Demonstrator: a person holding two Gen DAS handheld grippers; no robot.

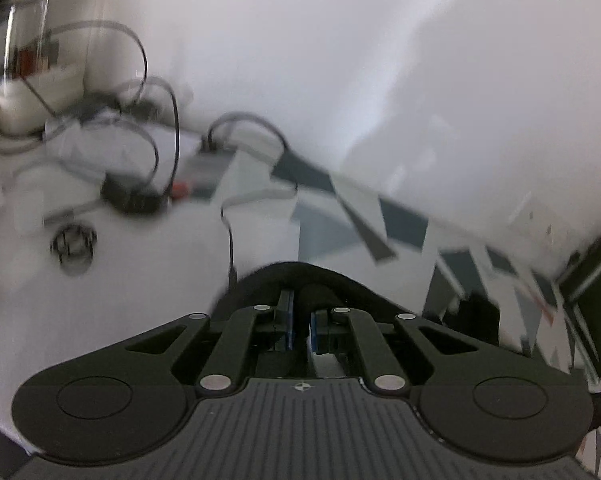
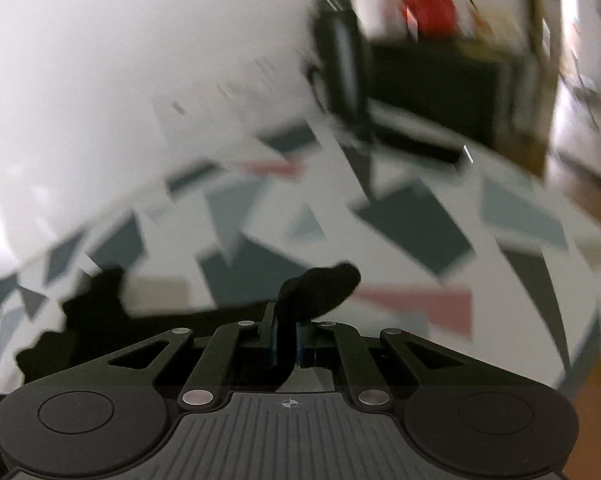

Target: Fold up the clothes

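Domestic interior, likely living space. Evidence: plain white wall [image 1: 300,40]; surface under geometric-print cover [image 2: 400,220]; tangled cables [image 1: 156,92] and glass jar [image 1: 24,32] on white tabletop [image 1: 140,260]; dark furniture [image 2: 440,92] behind. Motion blur limits detail.

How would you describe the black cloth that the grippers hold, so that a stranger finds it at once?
Look at the bed cover, white with grey, dark and pink angular patches. In front of it the right gripper is closed on a black garment, and the left gripper pinches the same cloth. It is the only plain black, soft thing against that pattern.
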